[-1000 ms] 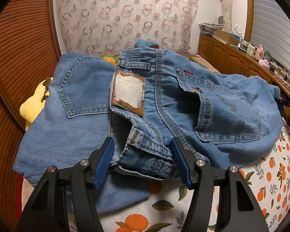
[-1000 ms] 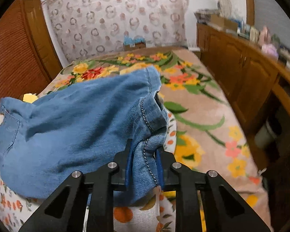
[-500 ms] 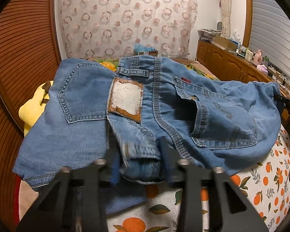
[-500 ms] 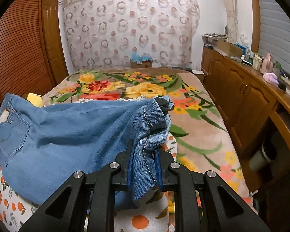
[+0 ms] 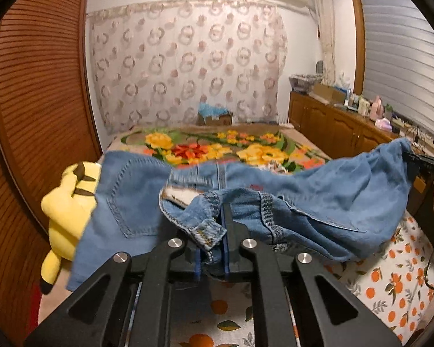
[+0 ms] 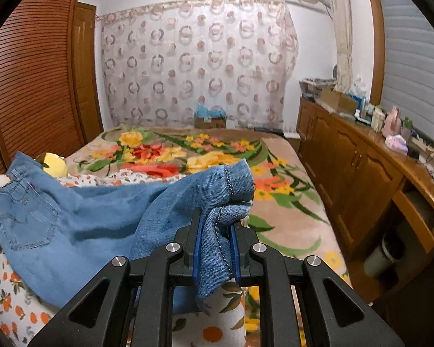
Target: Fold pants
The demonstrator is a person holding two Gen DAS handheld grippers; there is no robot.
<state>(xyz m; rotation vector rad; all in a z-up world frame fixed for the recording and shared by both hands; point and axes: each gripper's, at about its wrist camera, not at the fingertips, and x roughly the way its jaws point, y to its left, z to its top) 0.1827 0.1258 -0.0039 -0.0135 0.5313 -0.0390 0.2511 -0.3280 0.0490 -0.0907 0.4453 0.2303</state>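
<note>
On the bed, near its foot: blue denim pants slung between the two tools, middle sagging onto the orange-print sheet.
Left gripper: pinched nearly closed on bunched waistband denim, only the cloth's thickness between the blue pads.
Right gripper: likewise clamped, on a wad of hemmed denim at the far end of the pants, probably the leg cuffs.
Lie of the cloth: back pocket and pale waist patch up; one waist corner draped loose toward the yellow plush toy, touching or just over it.
Done so far: both ends gripped and raised; judged an early stage, no neat crease visible anywhere.
Left to do: probably bringing one end over the other, laying flat, squaring edges, releasing.
Near edge: sheet runs under both tools; its drop-off hidden below the frames.
Right edge: bed side close to the right gripper, a narrow gap to the wooden cabinets beyond.
Left edge: slatted wooden doors tight against the bed, plush toy wedged between.
Open room: floral blanket bare toward the curtain, ample space forward for laying out the fold.
Risk: loose waist corner likely to trail or drag the toy.
</note>
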